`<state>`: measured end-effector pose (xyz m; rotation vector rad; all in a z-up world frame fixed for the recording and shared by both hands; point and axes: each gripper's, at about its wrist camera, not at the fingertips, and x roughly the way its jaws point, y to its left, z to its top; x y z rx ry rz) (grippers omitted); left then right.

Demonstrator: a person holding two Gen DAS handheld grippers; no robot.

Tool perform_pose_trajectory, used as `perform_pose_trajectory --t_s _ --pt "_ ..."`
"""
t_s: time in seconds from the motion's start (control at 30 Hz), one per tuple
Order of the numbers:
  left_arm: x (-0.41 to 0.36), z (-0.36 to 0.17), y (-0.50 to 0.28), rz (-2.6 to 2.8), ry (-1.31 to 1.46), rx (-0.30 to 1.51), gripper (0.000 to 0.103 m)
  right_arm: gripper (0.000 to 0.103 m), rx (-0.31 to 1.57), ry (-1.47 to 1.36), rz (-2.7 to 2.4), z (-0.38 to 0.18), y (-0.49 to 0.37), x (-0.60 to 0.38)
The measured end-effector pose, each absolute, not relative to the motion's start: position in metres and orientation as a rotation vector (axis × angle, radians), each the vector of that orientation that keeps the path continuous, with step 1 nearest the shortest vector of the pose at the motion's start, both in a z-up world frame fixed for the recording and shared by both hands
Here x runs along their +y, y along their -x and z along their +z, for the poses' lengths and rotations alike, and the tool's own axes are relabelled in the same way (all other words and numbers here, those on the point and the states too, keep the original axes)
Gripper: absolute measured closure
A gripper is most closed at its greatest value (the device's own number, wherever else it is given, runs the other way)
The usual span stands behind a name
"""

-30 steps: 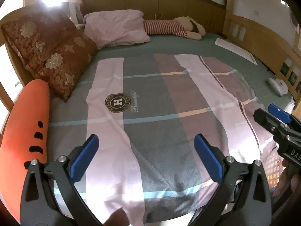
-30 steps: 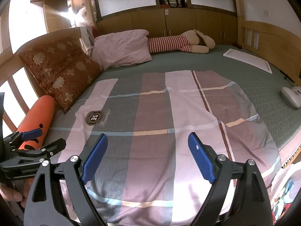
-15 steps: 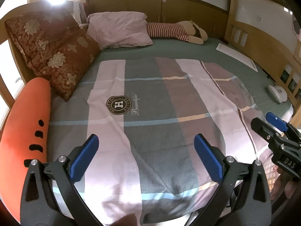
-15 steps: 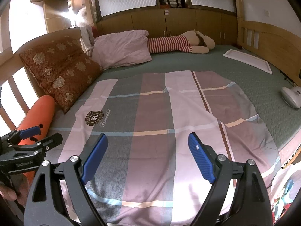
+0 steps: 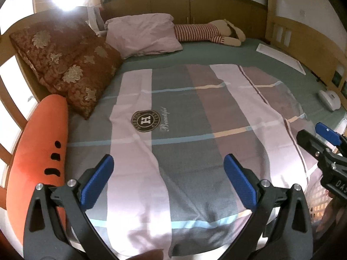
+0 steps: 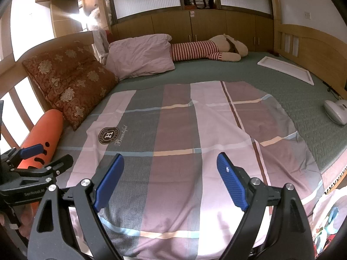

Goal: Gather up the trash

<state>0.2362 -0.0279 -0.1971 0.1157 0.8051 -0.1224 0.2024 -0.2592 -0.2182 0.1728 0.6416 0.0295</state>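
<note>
both the left gripper (image 5: 168, 178) and right gripper (image 6: 171, 176) gape empty; trash maybe the soft plastic bag (image 6: 325, 212), pinch its rim

Wide free room over flat striped blanket (image 6: 177, 143) mid-bed. Left blocked by orange bolster (image 5: 41, 143), brocade cushions (image 6: 69, 84). Far: pink pillow (image 6: 141, 54), striped plush toy (image 6: 206, 49). Right: white tray (image 6: 286, 69), white device (image 6: 337, 111).
</note>
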Motion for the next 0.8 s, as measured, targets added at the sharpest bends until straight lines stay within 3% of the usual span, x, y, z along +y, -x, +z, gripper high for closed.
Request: perform_pose_trajectory --t_s 0.8 --pt "-0.0244 -0.1999 -0.2391 -0.121 -0.104 0.827 0.002 0.018 0.644 -0.174 0.028 -0.2191 -0.2024 -0.2579"
